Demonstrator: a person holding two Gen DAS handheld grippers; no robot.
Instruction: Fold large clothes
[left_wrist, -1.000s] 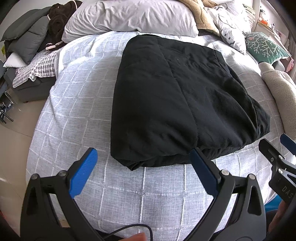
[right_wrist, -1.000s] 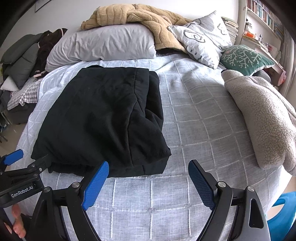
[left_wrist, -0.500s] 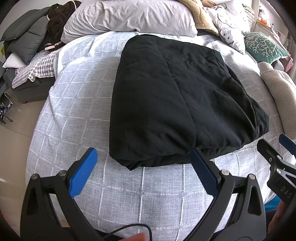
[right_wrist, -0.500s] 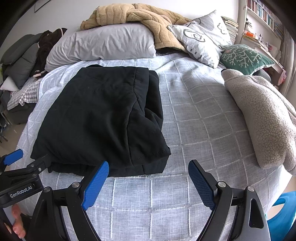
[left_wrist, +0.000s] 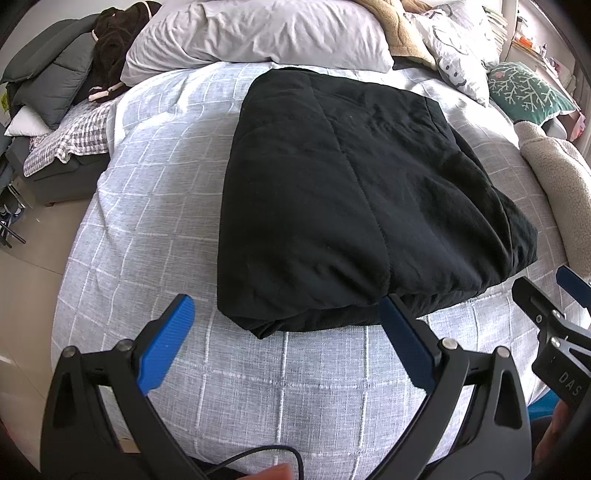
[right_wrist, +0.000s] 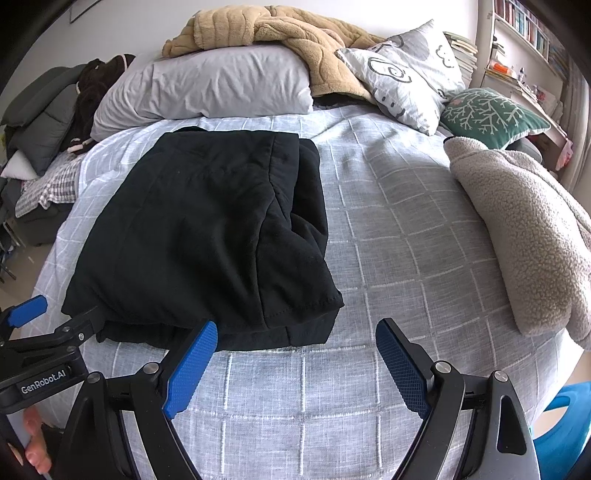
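While both claws are hanging over the near edge of the bed (right_wrist: 388, 229), the black garment (left_wrist: 351, 199) is lying on it, folded into a thick, puffy block. Its near edge is showing stacked layers. The left claw (left_wrist: 284, 328) is standing wide open and holding nothing. The right claw (right_wrist: 295, 354) is standing wide open too, also holding nothing.

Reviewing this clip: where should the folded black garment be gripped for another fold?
Probably the black garment at its near edge, approached from the bed's foot: stacked layers there form a thick lip facing both open hand-held grippers, left and right, one near each corner.
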